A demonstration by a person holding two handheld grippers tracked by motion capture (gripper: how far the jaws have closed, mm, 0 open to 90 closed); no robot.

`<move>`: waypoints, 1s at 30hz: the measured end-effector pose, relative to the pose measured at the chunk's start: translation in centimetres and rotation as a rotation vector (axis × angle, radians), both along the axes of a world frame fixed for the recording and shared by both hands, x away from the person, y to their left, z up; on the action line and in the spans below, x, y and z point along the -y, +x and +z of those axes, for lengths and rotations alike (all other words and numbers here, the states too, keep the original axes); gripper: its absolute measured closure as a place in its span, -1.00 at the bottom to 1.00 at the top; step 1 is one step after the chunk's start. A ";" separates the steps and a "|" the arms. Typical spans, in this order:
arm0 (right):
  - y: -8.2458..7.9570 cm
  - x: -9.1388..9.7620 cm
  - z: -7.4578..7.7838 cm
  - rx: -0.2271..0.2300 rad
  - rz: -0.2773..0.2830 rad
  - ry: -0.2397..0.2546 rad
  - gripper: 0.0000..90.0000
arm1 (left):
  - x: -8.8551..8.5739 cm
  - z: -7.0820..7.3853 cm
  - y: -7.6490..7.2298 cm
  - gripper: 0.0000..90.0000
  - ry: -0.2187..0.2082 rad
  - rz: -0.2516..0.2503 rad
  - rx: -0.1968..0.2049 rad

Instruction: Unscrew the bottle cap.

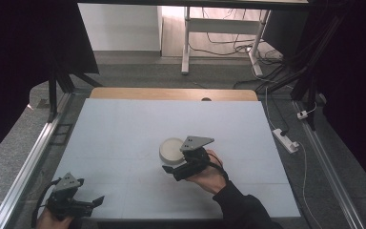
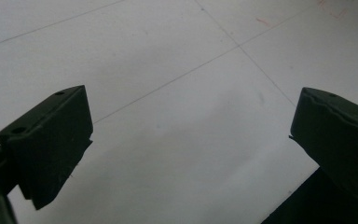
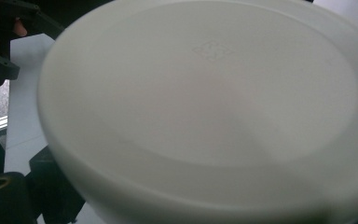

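Observation:
A white round bowl (image 1: 171, 149) sits bottom-up near the middle of the white table (image 1: 124, 138). In the right gripper view its flat base (image 3: 205, 107), with a small embossed mark, is very close and blurred. My right gripper (image 1: 172, 172) is at the bowl's near side, pointing left. One black finger (image 3: 51, 184) shows under the bowl's edge and the other is hidden, so the grip is unclear. My left gripper (image 1: 93, 204) is at the table's front left corner, open (image 2: 191, 140) over bare table with nothing between its jaws.
A wooden strip (image 1: 171, 93) runs along the table's far edge. Metal rails (image 1: 33, 152) flank the table. A power strip (image 1: 286, 140) and cables lie on the floor to the right. Desk legs (image 1: 186, 43) stand beyond.

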State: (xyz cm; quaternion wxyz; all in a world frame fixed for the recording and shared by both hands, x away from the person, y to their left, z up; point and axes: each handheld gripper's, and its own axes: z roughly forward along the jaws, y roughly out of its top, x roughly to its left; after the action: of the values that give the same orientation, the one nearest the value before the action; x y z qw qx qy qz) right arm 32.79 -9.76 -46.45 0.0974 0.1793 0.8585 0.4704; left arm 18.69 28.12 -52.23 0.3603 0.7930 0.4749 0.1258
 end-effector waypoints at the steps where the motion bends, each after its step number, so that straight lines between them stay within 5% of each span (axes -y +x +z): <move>1: 0.0 0.0 0.0 -0.002 0.000 -0.001 -0.86 | 0.0 0.0 0.0 -1.00 0.003 -0.001 0.002; 17: -0.3 0.1 -0.2 0.003 0.018 -0.004 -0.86 | 1.0 1.2 1.2 -1.00 -0.040 -0.116 0.092; 23: -0.4 0.2 0.0 0.004 0.028 0.007 -0.86 | 2.4 2.5 2.3 -1.00 -0.103 -0.169 0.106; 30: -0.5 0.2 0.0 0.009 0.041 0.010 -0.86 | 4.7 4.9 3.6 -1.00 -0.092 -0.238 0.132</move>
State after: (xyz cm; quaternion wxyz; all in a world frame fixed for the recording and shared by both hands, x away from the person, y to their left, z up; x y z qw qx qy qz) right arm 32.26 -10.01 -46.42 0.0907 0.1597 0.8593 0.4774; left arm 22.26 23.42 -47.30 0.4391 0.8163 0.3581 0.1119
